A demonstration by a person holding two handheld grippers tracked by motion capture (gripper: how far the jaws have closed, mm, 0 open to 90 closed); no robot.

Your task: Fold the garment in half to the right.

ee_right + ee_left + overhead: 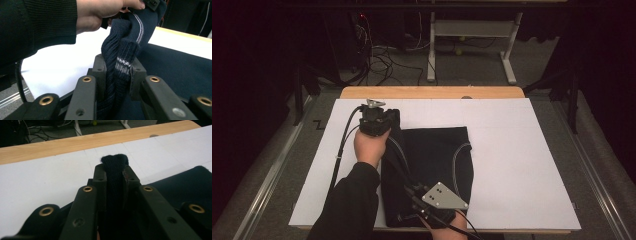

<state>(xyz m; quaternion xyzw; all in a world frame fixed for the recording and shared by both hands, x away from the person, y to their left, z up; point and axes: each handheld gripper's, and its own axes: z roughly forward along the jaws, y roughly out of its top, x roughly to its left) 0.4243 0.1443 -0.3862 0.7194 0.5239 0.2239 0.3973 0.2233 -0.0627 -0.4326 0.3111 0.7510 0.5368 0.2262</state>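
Sweater [432, 160]: dark ribbed knit, pale stripes, lying centre of white desk [512, 150]; near hem cut off from view. Left tool [114, 173] clamped on its 11 o'clock corner, right tool [117, 67] on bunched edge at 6.

In the high view the right hand [446, 223] is cut off by the bottom edge, and the grey plate hides the right gripper [412, 192] where it meets the dark knit garment [437, 155]. The left gripper [384, 116] hides the fold it grips near the tabletop's far left corner.
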